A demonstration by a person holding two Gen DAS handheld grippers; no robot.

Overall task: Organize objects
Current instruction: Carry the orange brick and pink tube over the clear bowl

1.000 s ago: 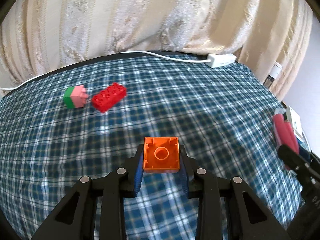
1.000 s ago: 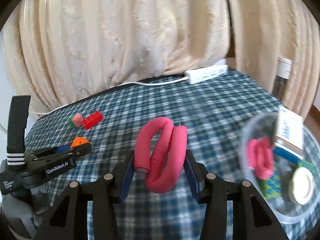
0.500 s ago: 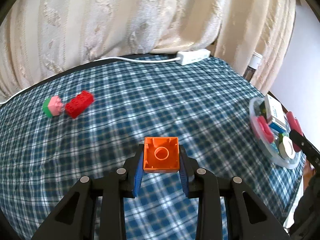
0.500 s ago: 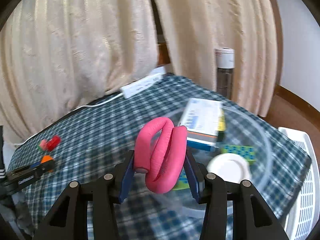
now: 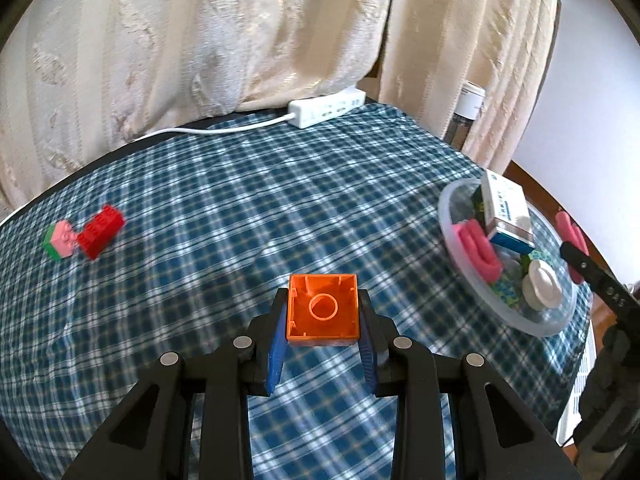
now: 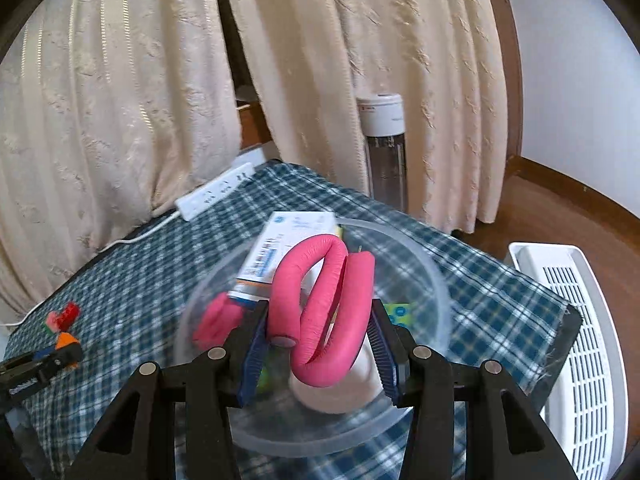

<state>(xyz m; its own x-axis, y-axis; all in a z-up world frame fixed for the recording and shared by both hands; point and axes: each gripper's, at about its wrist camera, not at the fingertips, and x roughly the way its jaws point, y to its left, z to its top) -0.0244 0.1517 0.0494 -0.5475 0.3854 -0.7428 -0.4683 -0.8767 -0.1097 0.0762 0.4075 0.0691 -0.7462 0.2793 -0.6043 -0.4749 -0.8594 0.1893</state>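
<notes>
The right gripper (image 6: 318, 354) has its jaws clamped on a folded pink foam roller (image 6: 324, 312), held up over the clear plastic bowl (image 6: 434, 280) that sits by the right-hand edge of the bench (image 5: 280, 200), near its front corner. The bowl already holds another pink roller (image 5: 480, 246), a white and blue box (image 5: 506, 212) leaning on the rim, a white round lid (image 5: 542, 284) and something green and patterned. As I see it, the step in hand is dropping the roller in. To do it well, I'd lower the load toward the open patch beside the box rather than onto it, since the box leans and could tip out. The foam is springy and bent double, so it will likely uncurl once let go; releasing low inside the wall should keep it from bouncing over the rim.

The left gripper (image 5: 324, 340) waits nearer the middle of the bench, its jaws closed on an orange brick (image 5: 323, 306), hollow side up. A red brick (image 5: 100, 232) and a pink-and-green block (image 5: 60, 240) lie touching near the left edge, still to be gathered.
</notes>
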